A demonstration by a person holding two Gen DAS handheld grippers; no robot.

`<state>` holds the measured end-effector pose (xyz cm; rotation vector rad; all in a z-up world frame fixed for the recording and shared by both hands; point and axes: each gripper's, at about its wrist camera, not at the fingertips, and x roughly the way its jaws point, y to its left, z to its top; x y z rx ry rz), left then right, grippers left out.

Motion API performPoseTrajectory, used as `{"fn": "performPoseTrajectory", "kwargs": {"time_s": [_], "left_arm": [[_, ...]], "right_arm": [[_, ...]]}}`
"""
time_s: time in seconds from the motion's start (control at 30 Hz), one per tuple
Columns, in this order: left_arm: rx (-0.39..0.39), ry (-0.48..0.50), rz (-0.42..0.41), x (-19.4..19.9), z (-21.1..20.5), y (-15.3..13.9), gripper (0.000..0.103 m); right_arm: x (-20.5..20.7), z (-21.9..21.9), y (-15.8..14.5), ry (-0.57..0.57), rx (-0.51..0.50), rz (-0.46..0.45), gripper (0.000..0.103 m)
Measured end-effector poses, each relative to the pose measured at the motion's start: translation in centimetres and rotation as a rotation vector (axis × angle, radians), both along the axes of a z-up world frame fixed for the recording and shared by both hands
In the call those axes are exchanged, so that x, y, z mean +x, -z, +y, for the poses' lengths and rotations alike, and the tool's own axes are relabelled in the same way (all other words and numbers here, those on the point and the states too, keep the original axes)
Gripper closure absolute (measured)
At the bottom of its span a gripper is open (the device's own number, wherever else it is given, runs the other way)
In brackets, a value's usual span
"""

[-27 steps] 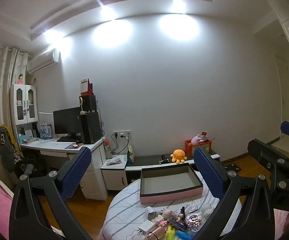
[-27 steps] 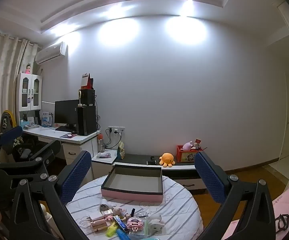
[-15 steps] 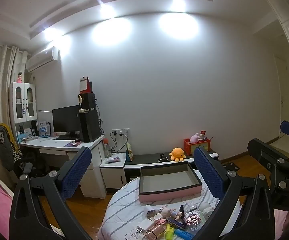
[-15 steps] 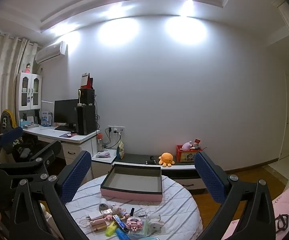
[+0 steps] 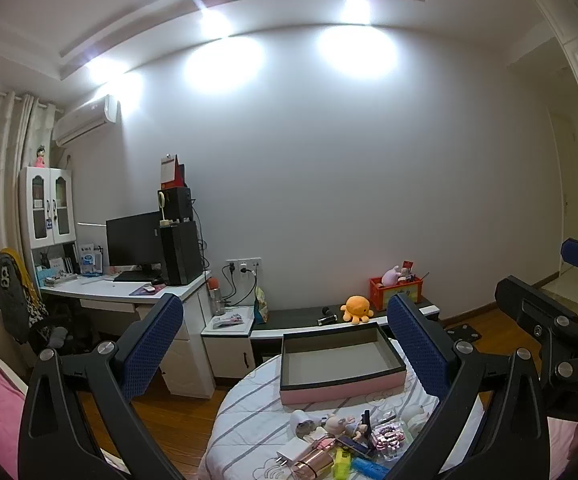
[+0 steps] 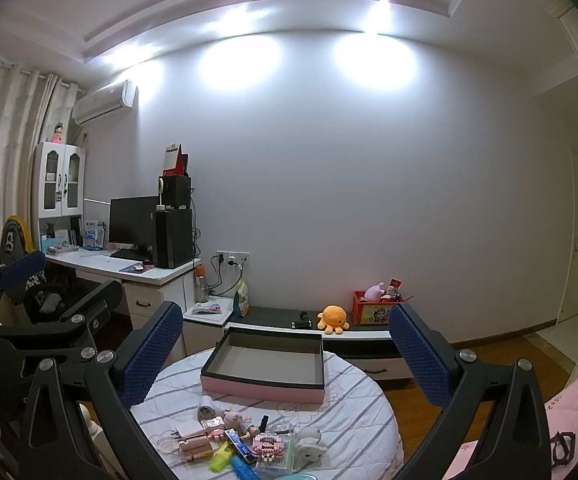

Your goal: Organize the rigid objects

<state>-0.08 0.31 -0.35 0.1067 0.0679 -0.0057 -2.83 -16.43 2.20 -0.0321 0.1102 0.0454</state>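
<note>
Well, the biggest thing before me is the round table (image 6: pixel 353 400) with a striped white cloth, at 6 o'clock in both views. On its far side lies the open pink box (image 6: pixel 265 368) with dark rim and grey inside, nothing in it. At the near edge of the table sits the heap of small objects (image 6: pixel 245 444): a rose-gold tube (image 5: pixel 313 462), a yellow marker (image 6: pixel 220 451), a blue stick (image 5: pixel 370 467), a white charger plug (image 5: pixel 289 451), a small doll figure (image 6: pixel 237 420) and a clear case with pink bricks (image 6: pixel 272 449). These lie touching one another, apart from the box.

My left gripper (image 5: pixel 285 354) is held above the table, its blue-padded fingers (image 5: pixel 151 346) spread wide and holding nothing. My right gripper (image 6: pixel 285 354) is the same, fingers (image 6: pixel 153 350) wide apart and bare, with box and heap seen between them. In the left view, the right gripper's frame shows at 3 o'clock with the letters "DA" on it.

At 9 o'clock stands a white desk (image 6: pixel 157 276) with a black monitor (image 6: pixel 133 220). An orange plush octopus (image 6: pixel 332 319) sits on the low bench at the wall. Other writing is too small for me to read.
</note>
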Motion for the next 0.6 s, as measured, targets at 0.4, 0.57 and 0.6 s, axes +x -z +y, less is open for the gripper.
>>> {"fn": "performPoseTrajectory", "kwargs": {"time_s": [0.4,0.57,0.6], "left_arm": [[-0.003,0.006,0.008,0.08,0.24,0.02,0.000],[0.001,0.007,0.013,0.20,0.33,0.05,0.000],[0.004,0.007,0.014,0.27,0.32,-0.06,0.000]], "right_arm": [[0.12,-0.12,-0.01,-0.001,-0.003,0.008,0.000],[0.11,-0.07,0.03,-0.001,-0.003,0.010,0.000],[0.17,-0.05,0.07,0.000,-0.004,0.012,0.000]]}}
